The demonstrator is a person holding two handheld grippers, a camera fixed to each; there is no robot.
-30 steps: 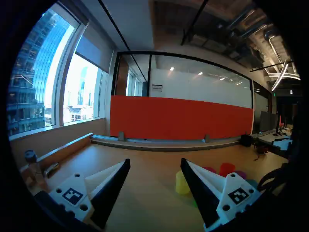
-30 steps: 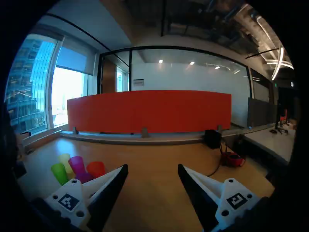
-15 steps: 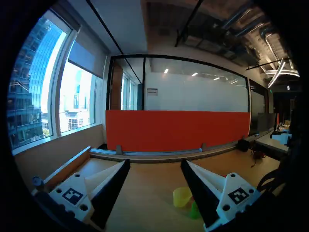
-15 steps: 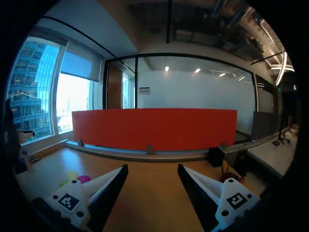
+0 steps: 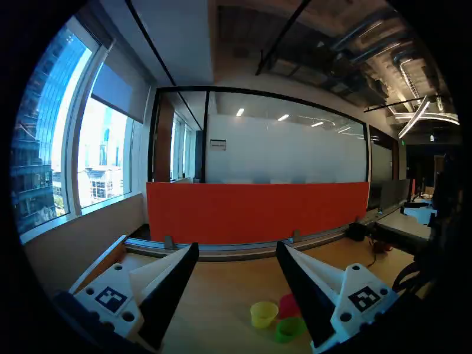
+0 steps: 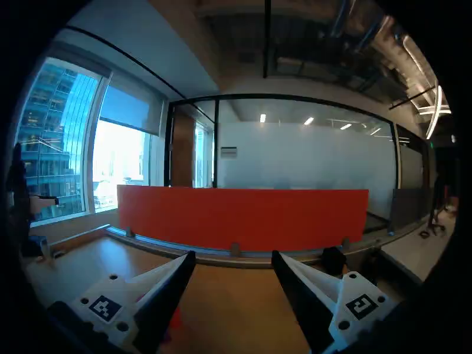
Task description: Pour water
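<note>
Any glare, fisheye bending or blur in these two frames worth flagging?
Left gripper view: the window is blown out white; the yellow cup sits in dim light yet reads sharp. Right gripper view: same window glare, the red partition curves along its lower edge from fisheye distortion, the fingers are crisp.

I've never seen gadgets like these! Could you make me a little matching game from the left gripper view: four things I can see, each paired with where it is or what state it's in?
Things:
1. yellow cup
2. green cup
3. orange-red panel
4. left gripper

Places or states:
A. upright along the far edge of the table
B. leftmost of the cups
C. open, holding nothing
D. the cup nearest the camera

Pairs: 1-B, 2-D, 3-A, 4-C.
</note>
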